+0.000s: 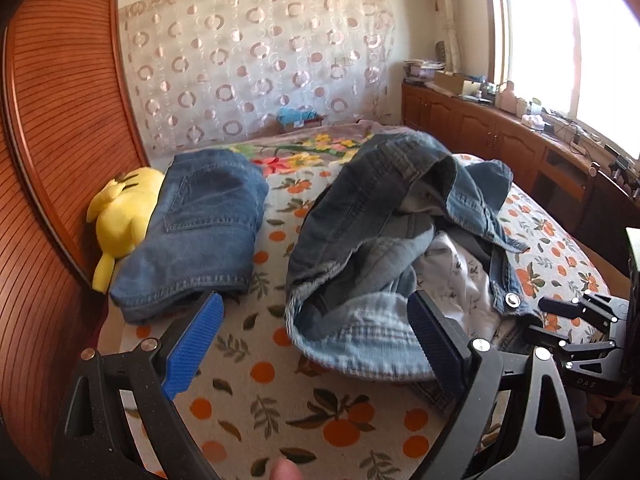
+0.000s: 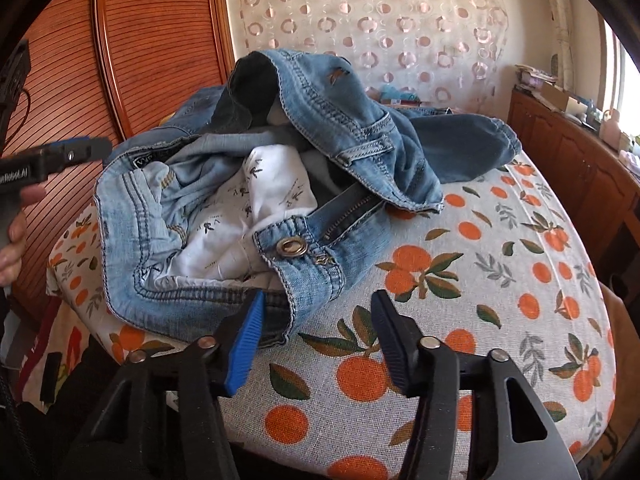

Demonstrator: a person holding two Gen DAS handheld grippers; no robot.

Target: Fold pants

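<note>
A crumpled pair of light blue jeans (image 1: pixel 384 216) lies in a heap on the bed, waistband and white pocket lining turned up. My left gripper (image 1: pixel 316 300) is open wide, with a pale hem of the heap between its blue pads (image 1: pixel 196 344), which do not touch it. In the right wrist view the jeans (image 2: pixel 280 184) show their metal button (image 2: pixel 292 247) and open zip. My right gripper (image 2: pixel 319 296) is open just in front of the waistband corner. Its left pad (image 2: pixel 246 340) is at the denim edge and its right pad stands apart over the sheet.
A folded pair of darker jeans (image 1: pixel 200 232) rests at the back left against a yellow plush toy (image 1: pixel 120 216). The orange-print bedsheet (image 2: pixel 460 280) covers the bed. A ribbed wooden headboard (image 1: pixel 60 120) runs along the left, and wooden cabinets (image 1: pixel 500 136) line the right under a window.
</note>
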